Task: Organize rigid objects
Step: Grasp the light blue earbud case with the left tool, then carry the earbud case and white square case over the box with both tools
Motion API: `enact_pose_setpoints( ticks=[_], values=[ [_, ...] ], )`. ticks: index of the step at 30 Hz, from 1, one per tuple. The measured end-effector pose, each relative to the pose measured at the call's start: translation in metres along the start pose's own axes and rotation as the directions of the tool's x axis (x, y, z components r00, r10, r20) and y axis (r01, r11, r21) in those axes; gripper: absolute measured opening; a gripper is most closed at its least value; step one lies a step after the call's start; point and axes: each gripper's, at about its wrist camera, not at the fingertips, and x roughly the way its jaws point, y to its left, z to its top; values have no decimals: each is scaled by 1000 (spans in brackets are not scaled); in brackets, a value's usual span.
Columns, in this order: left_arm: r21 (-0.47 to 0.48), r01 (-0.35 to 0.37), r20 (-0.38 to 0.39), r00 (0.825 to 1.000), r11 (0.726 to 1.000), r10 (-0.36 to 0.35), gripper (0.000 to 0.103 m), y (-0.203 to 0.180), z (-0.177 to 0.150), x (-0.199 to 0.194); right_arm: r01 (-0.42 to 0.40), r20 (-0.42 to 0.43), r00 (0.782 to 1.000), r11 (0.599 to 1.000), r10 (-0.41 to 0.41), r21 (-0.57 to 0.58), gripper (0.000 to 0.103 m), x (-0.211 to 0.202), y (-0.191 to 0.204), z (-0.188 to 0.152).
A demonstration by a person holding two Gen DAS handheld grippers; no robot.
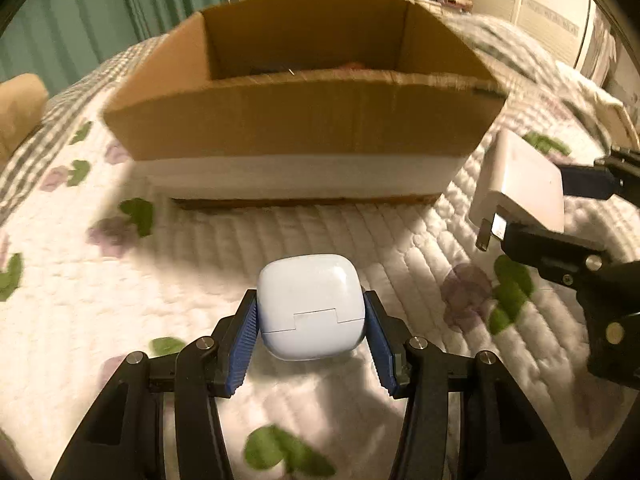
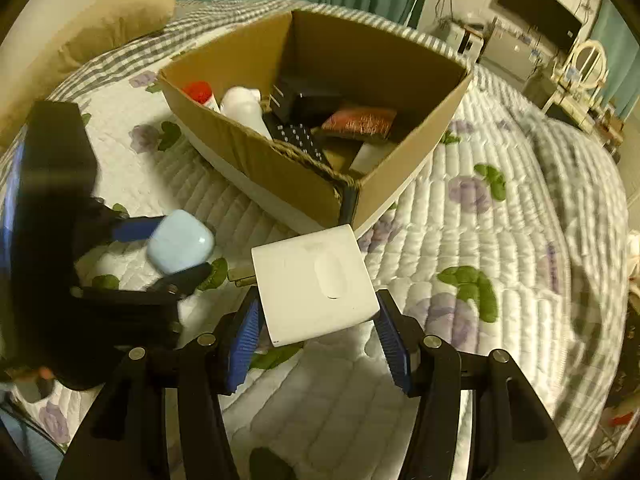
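My left gripper (image 1: 311,312) is shut on a pale blue earbud case (image 1: 310,306) and holds it above the quilt, in front of the cardboard box (image 1: 296,124). The left gripper (image 2: 170,246) and the earbud case (image 2: 180,241) also show in the right wrist view. My right gripper (image 2: 318,312) is shut on a white plug adapter (image 2: 314,286), just short of the box's near corner (image 2: 348,200). The right gripper (image 1: 556,208) with the adapter (image 1: 520,184) shows at the right of the left wrist view.
The box holds a white bottle (image 2: 244,110), a red-capped bottle (image 2: 200,94), a black remote (image 2: 300,138), a reddish brush (image 2: 360,120) and dark items. It sits on a flowered white quilt (image 2: 500,240). A beige pillow (image 2: 100,28) lies at far left.
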Motion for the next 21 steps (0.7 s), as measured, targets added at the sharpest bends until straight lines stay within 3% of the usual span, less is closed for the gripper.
enact_pose_setpoints(
  ticks=[3, 10, 21],
  values=[
    [-22, -38, 46, 998, 999, 39, 52, 17, 1, -22, 9, 32, 999, 1000, -9, 1, 55, -16, 6, 0],
    [-69, -32, 160, 986, 997, 42, 52, 37, 23, -76, 21, 140, 990, 1000, -22, 11, 55, -61, 15, 20],
    [-69, -54, 297, 952, 996, 72, 52, 68, 130, -89, 60, 318, 945, 997, -73, 53, 55, -115, -3, 117]
  ],
)
